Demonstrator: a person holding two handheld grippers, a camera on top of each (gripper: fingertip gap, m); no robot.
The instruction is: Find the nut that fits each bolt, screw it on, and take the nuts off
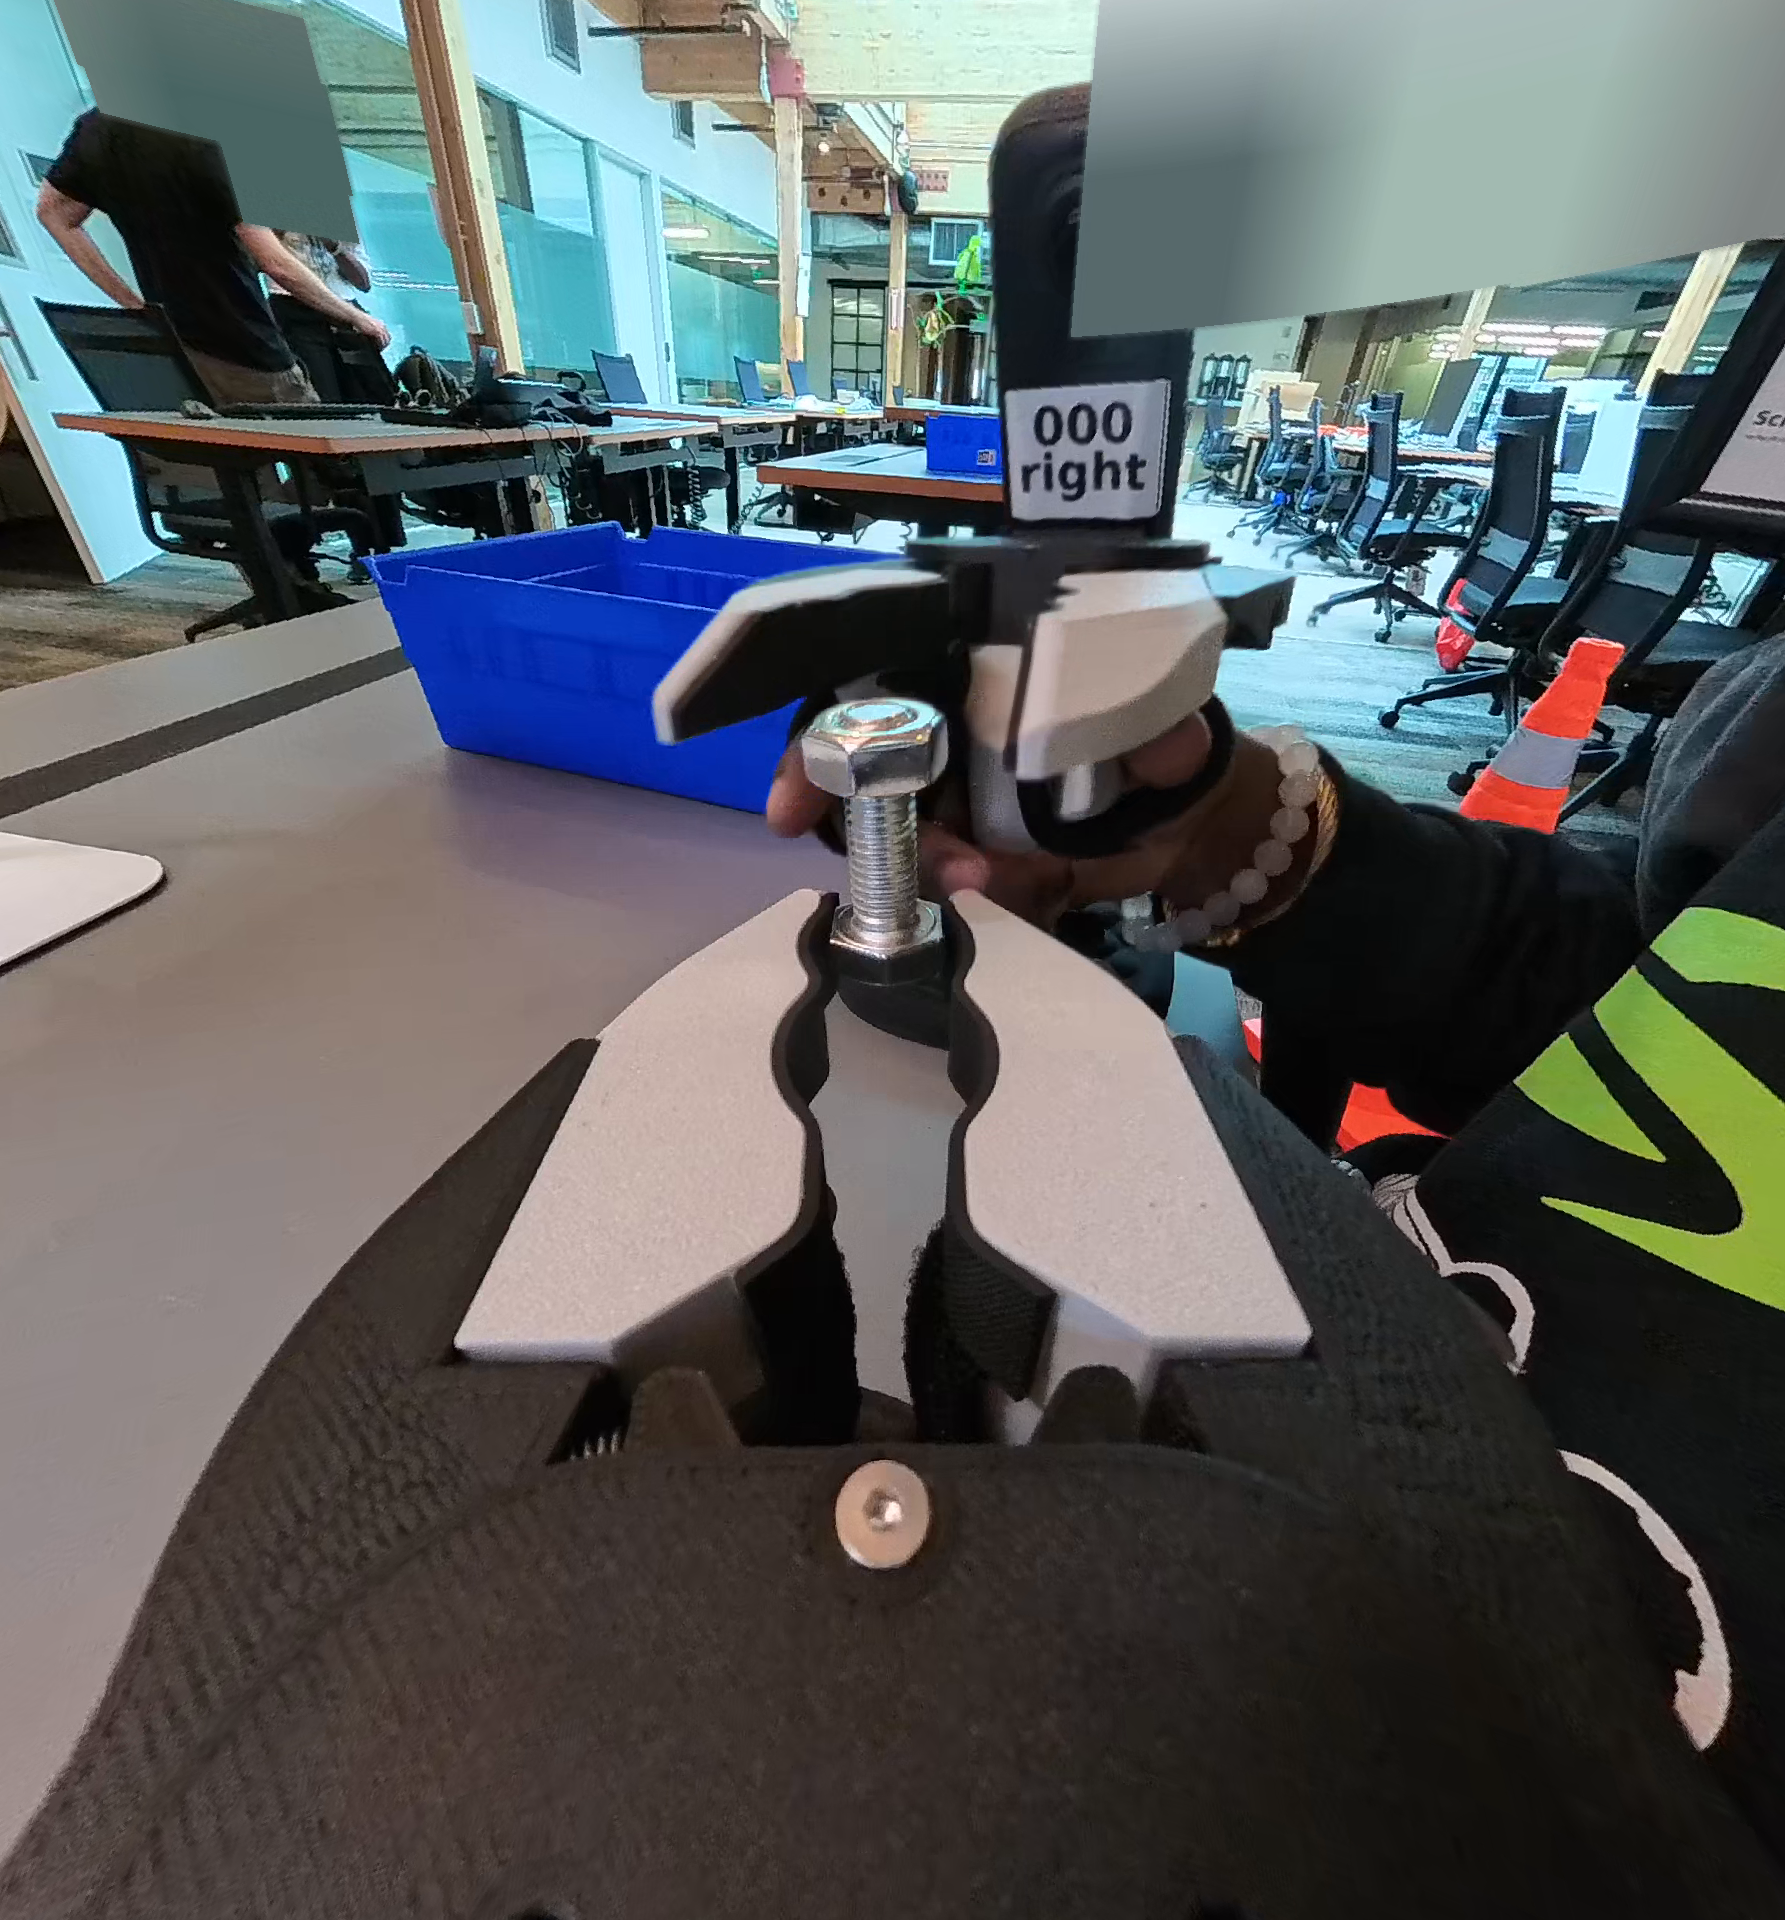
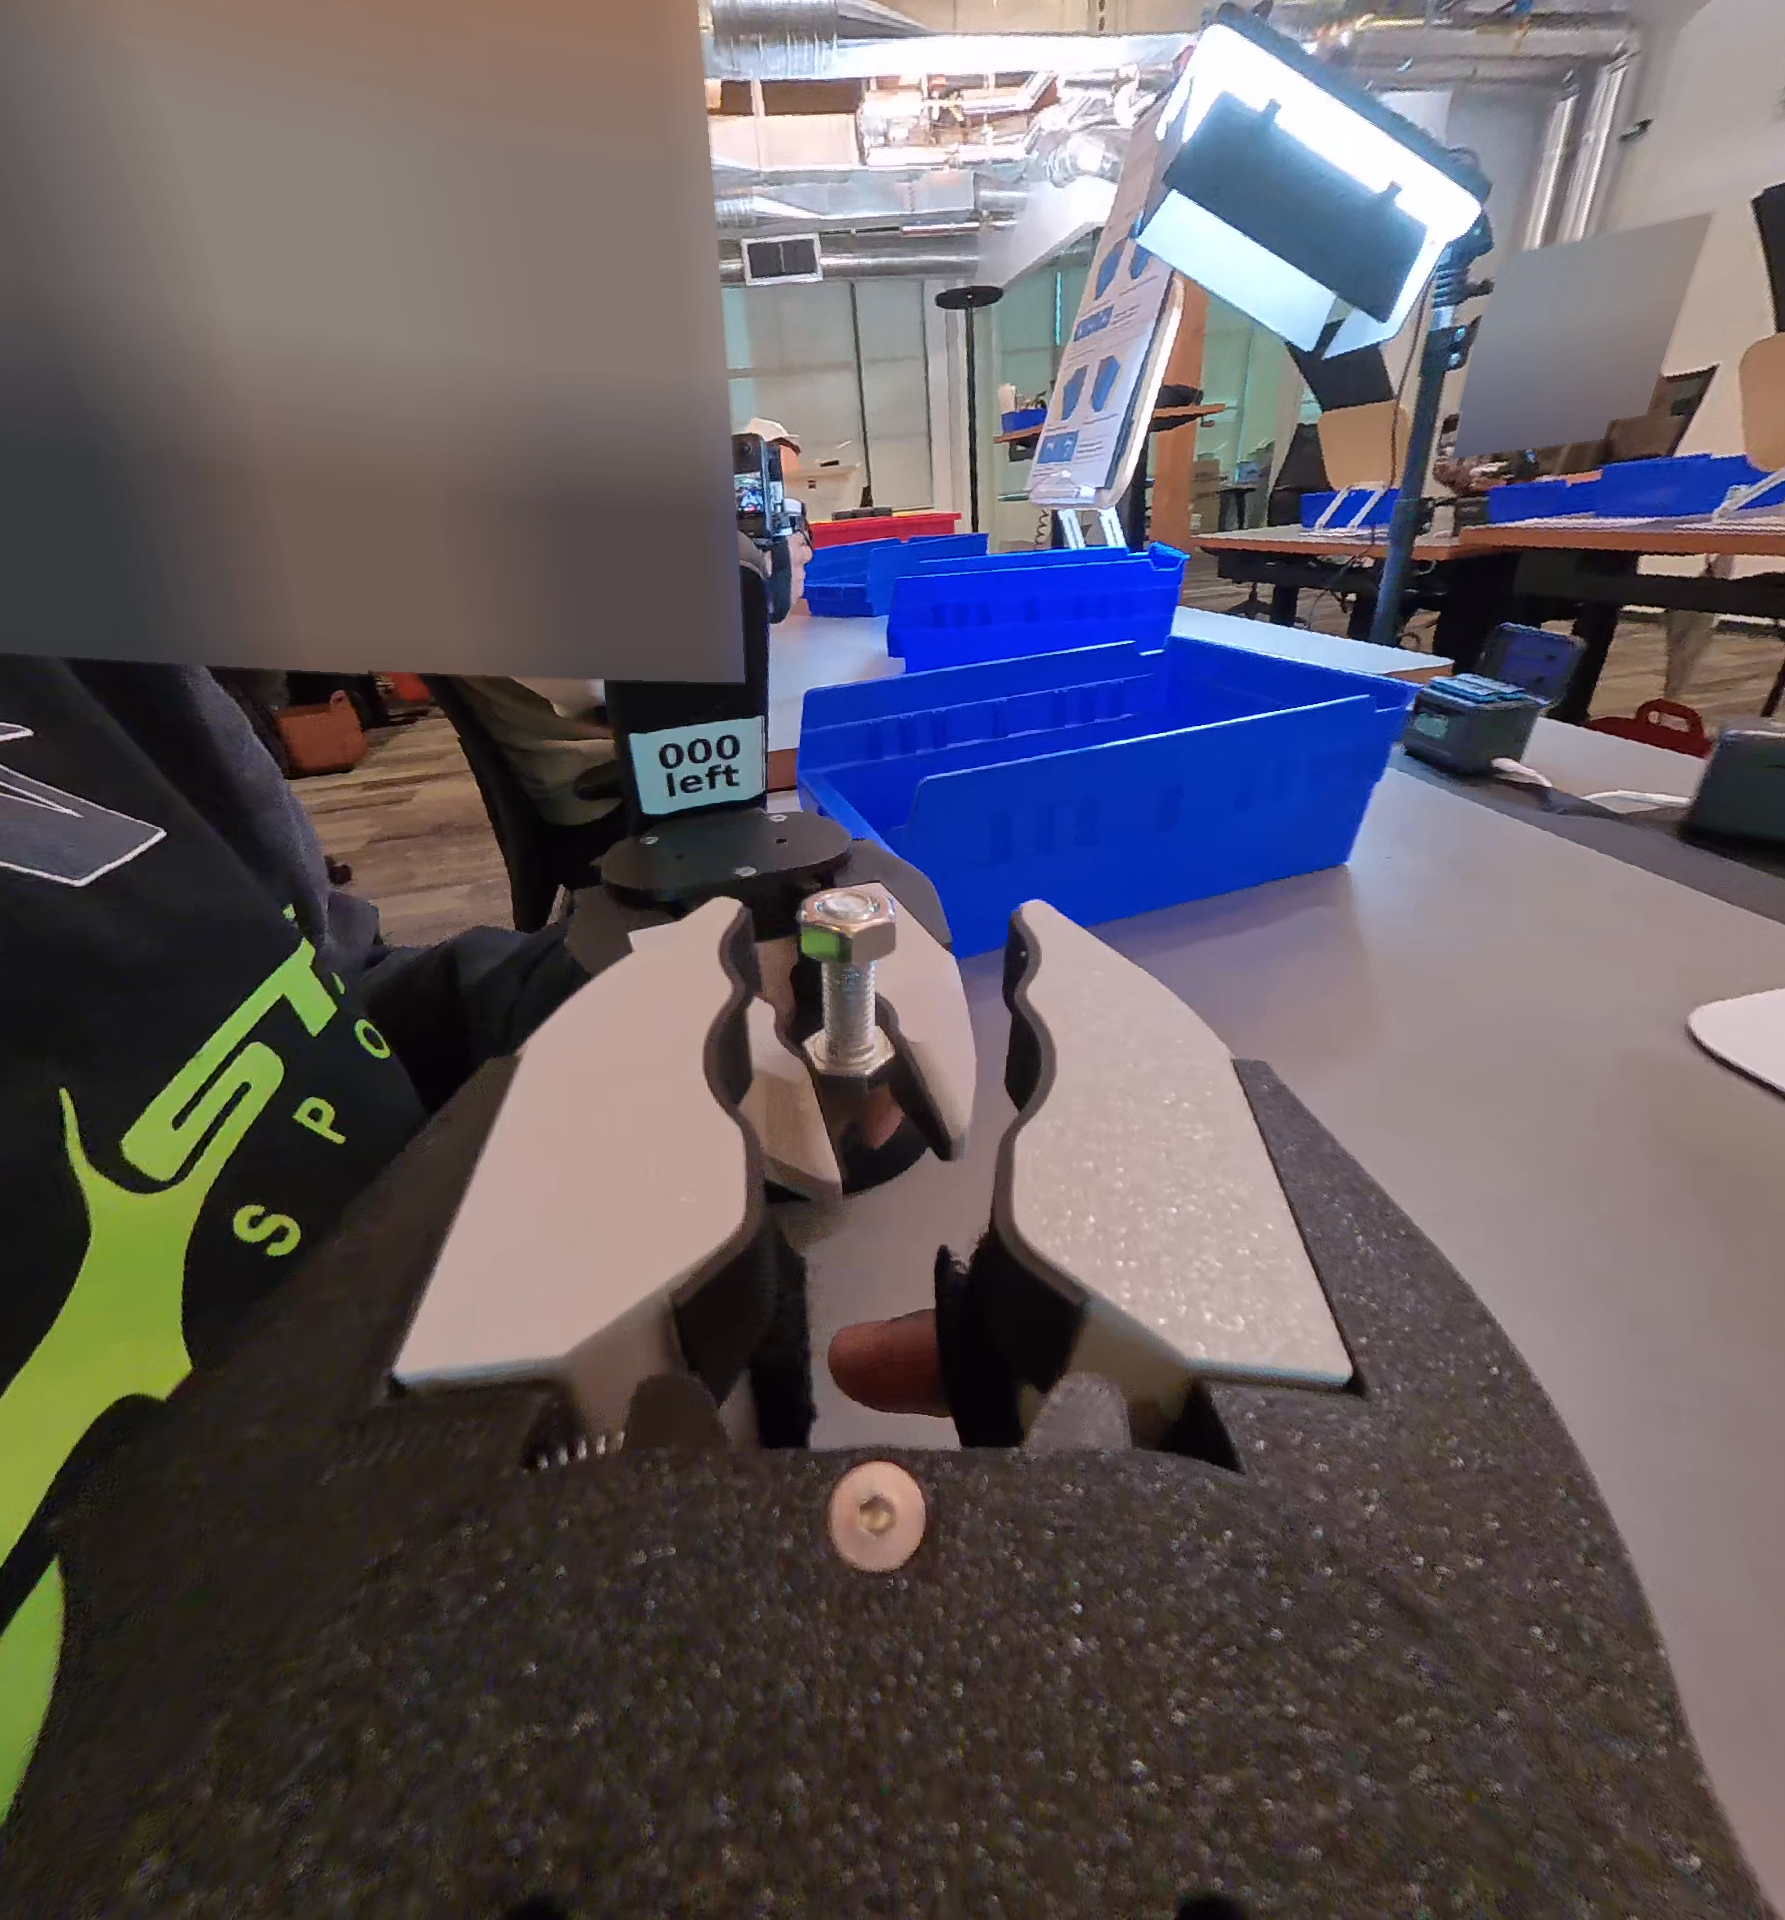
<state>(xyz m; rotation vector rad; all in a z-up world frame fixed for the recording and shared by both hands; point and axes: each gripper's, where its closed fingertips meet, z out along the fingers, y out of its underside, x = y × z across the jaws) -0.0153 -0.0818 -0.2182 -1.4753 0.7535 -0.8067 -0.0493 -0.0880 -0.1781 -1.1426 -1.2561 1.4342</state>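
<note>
We found the left gripper closed on the nut at the lower end of a silver bolt, its two grey fingers pressing the nut from either side just above the grey worktop. The bolt stood upright, hex head at the top, threaded shank running down into the nut. A dark round piece sat directly under the nut; we could not tell what it was.

In the right wrist view, the right gripper stood open, its fingers well apart, with the bolt and nut beyond the fingertips and touched by neither. In the left wrist view the same gripper hovered just over and behind the bolt head, held by a hand wearing a bead bracelet.

A blue bin rested on the worktop beyond the bolt; further blue bins lay farther off. A white flat pad lay at the left edge of the worktop in the left wrist view. An orange traffic cone stood on the floor at the far right.
</note>
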